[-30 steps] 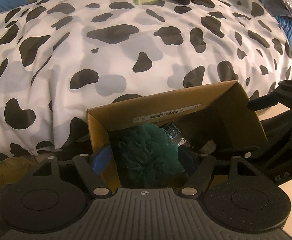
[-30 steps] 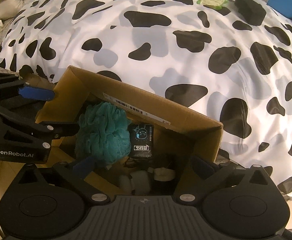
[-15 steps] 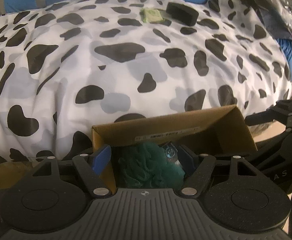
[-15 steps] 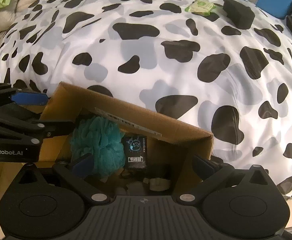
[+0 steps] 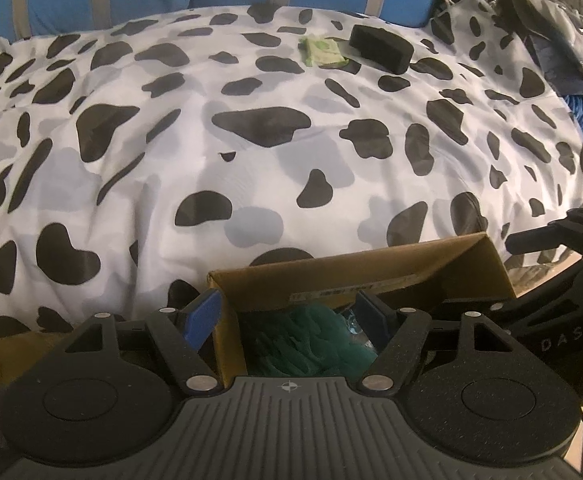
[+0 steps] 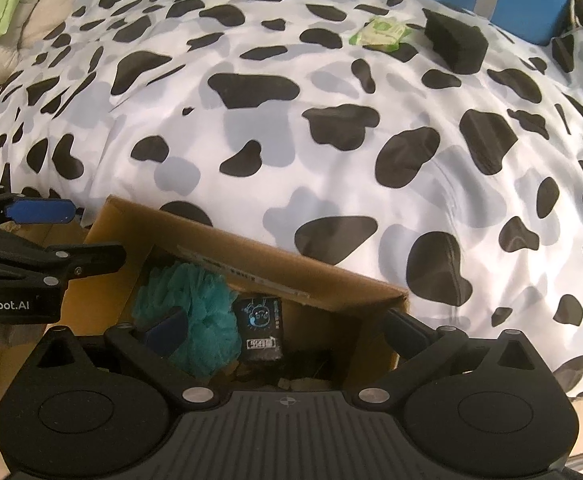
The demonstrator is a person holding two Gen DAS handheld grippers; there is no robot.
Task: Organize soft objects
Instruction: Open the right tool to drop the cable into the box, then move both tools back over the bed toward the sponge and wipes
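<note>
Both tongs hang over an open cardboard box (image 6: 251, 256) at the foot of a bed. Our left gripper (image 5: 291, 316) is spread, straddling the box's left wall: one blue pad sits outside the cardboard, the other inside, neither pressing anything. Our right gripper (image 6: 287, 332) is spread wide too, one pad low against the teal bath pouf (image 6: 195, 316), the other at the box's right corner; we see no squeeze on the mesh.

Seen from the right wrist, the pouf lies in the box at nine o'clock, a small dark printed packet (image 6: 261, 330) just beside it at its three o'clock. Across the cow-print duvet (image 6: 331, 152), near one o'clock, rest a green wipes packet (image 6: 379, 34) and, right of it, a black foam block (image 6: 455, 42), well apart from the box.

We judge the foam block light and springy, best pinched across its short sides. The wipes packet looks slick and floppy, so a grip across its middle seems safest. The pouf would compress readily.
</note>
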